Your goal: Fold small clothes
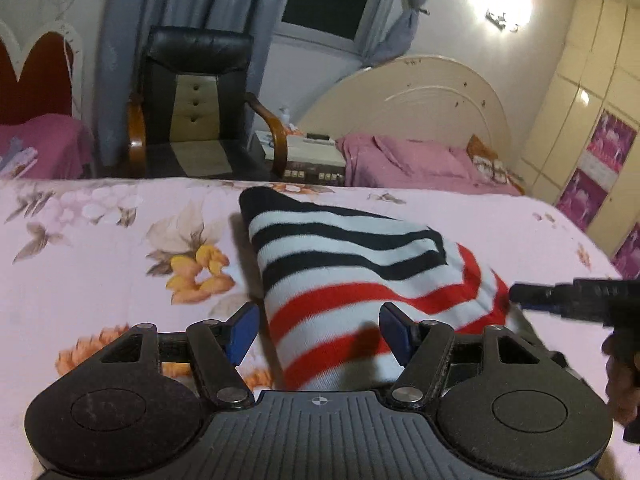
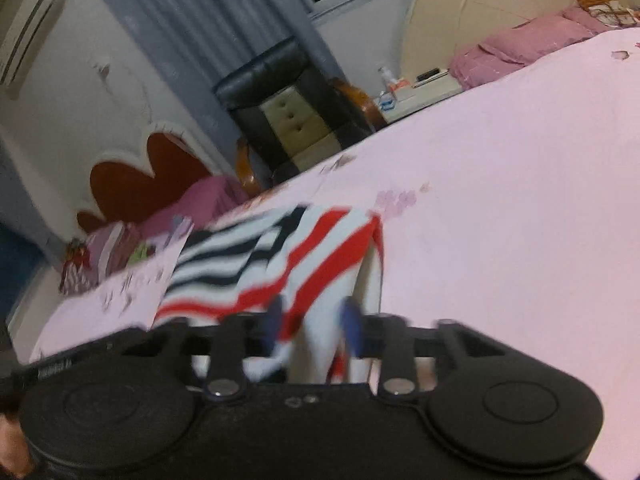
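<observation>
Room: a bedroom with grey-blue curtains (image 1: 120,60), a black leather armchair (image 1: 196,92) with wooden arms, and a cream headboard (image 1: 420,96) behind a bed dressed in pink.
Surface: a bed covered by a pale pink floral sheet (image 1: 100,248), orange and yellow flowers printed on its near part.
Left gripper (image 1: 320,332): jaws stand apart, blue pads on either side of the near edge of the garment; neither pad is seen pressing the cloth.
Right gripper (image 2: 312,324): jaws drawn close with cloth between the 2 blue fingers (image 2: 352,328); the view is blurred, so I cannot tell for sure that the pads clamp it. In the left wrist view its black fingers come in from the right and meet the garment's red-striped edge.
Garment: a striped knit garment (image 1: 360,280), white with black stripes on the far part and red stripes on the near part, lying on the sheet, its right side lifted and folded inward.
Beyond: a bedside cabinet (image 1: 312,152) between the armchair and the pink bed.
</observation>
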A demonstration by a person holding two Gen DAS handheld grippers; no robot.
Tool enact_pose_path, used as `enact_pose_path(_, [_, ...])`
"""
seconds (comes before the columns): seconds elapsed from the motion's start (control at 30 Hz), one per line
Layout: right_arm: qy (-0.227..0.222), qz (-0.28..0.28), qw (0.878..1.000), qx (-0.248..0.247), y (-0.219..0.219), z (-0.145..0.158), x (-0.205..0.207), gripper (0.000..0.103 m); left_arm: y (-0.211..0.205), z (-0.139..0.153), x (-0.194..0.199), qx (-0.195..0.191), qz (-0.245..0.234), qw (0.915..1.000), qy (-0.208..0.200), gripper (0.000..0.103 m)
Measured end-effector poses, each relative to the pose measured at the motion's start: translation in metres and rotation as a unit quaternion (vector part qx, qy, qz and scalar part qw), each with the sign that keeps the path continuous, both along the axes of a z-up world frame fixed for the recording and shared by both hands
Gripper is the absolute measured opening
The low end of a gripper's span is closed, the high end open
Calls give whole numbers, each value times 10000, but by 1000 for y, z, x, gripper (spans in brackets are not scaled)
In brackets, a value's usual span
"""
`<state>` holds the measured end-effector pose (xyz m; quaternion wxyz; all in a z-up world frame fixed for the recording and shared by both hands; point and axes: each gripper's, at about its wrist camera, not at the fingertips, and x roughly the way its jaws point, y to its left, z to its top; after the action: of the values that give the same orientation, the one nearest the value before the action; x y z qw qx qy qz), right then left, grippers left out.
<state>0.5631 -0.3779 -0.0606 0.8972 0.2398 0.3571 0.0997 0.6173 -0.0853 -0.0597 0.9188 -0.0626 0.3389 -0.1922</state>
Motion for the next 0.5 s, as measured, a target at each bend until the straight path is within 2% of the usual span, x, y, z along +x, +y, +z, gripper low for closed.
enact_pose_path(0.1, [11, 123, 9998, -159, 4, -4, 18, 14, -10, -12, 18, 277, -90, 9992, 278, 66])
enact_pose_path(0.13, [117, 170, 9991, -369, 7, -8, 22, 11, -15, -18, 22, 403, -142, 9985, 356, 66])
enact_pose_path(0.17, [360, 205, 9970, -653, 11, -16, 27, 11, -18, -20, 23, 410, -171, 9983, 381, 66])
enact_pose_path(0.2, [422, 197, 9961, -749, 11, -20, 28, 11, -20, -20, 23, 438, -156, 9981, 393, 67])
enact_pose_path(0.27, [423, 122, 9966, -695, 6, -19, 22, 12, -23, -10, 14, 589, -87, 9979, 271, 67])
enact_pose_path(0.33, [227, 20, 9975, -662, 4, -4, 4, 18, -22, 2, -9, 630, -259, 9977, 3, 67])
enact_pose_path(0.4, [-20, 155, 9980, -611, 6, 13, -23, 28, -19, 7, -35, 596, -397, 9973, -176, 67])
enact_pose_path(0.5, [-38, 364, 9977, -572, 12, 27, -61, 28, -14, 8, -67, 514, -417, 9975, -236, 67])
